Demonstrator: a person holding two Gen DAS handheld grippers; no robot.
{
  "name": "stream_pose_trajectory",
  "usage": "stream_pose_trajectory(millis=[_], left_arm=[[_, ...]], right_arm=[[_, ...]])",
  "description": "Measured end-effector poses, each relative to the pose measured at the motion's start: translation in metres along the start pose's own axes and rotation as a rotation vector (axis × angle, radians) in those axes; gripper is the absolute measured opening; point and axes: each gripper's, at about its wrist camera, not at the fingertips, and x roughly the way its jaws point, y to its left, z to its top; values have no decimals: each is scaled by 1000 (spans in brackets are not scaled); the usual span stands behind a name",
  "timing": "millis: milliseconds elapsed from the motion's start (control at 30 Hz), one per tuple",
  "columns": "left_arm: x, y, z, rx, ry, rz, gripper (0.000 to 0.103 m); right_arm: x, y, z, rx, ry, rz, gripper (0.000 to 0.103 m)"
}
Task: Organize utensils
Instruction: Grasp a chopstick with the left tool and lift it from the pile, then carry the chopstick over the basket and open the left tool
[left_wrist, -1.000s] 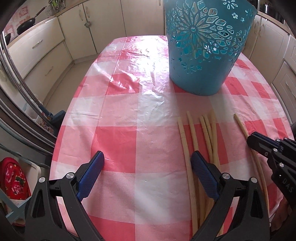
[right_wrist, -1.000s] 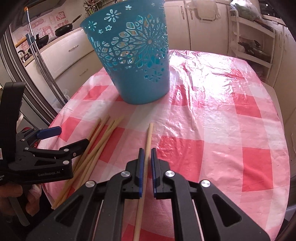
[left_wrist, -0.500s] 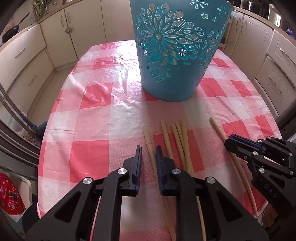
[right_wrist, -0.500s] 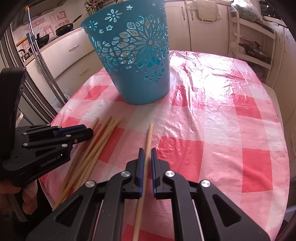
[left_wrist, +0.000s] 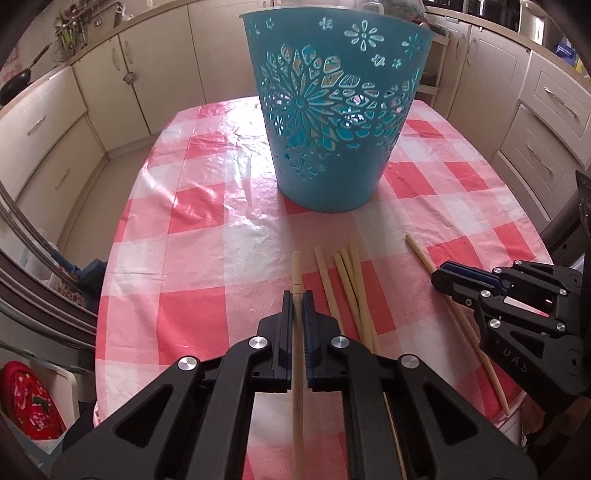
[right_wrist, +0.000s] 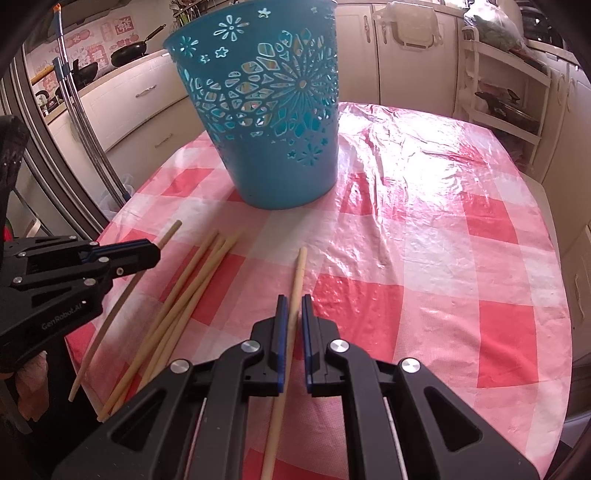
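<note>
Several pale bamboo chopsticks (left_wrist: 351, 284) lie on the red-and-white checked tablecloth (left_wrist: 192, 206), in front of a teal cut-out basket (left_wrist: 332, 122). My left gripper (left_wrist: 297, 295) is shut on one chopstick (left_wrist: 296, 273), held a little above the cloth. My right gripper (right_wrist: 291, 299) is shut on another chopstick (right_wrist: 297, 273), its tip pointing at the basket (right_wrist: 273, 122). The loose chopsticks (right_wrist: 192, 280) lie between the two grippers. The left gripper shows in the right wrist view (right_wrist: 147, 253), and the right gripper in the left wrist view (left_wrist: 443, 275).
Cream kitchen cabinets (left_wrist: 122, 88) ring the table. A shelf rack (right_wrist: 506, 103) stands at the back right. Mop handles (right_wrist: 81, 122) lean to the left of the table. The table's edge runs close below both grippers.
My left gripper was open a second ago; it moved right over the leftmost chopstick, shut on it and lifted it. My right gripper stays shut on its chopstick.
</note>
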Motion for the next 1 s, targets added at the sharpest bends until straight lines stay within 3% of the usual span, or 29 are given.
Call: stream_pose_trajectory(millis=[267, 500, 567, 767, 1000], left_arm=[[-27, -6, 4, 41, -68, 25, 5], [-53, -6, 8, 36, -119, -6, 5], [-61, -4, 9, 28, -138, -35, 5], [-99, 15, 22, -34, -253, -215, 5], [-157, 34, 76, -89, -457, -306, 5]], right_arm=[[0, 3, 1, -14, 4, -10, 8], [0, 1, 1, -2, -1, -11, 6], [0, -1, 1, 7, -1, -10, 6], [0, -2, 0, 6, -3, -6, 7], [0, -4, -1, 17, -9, 8, 7]])
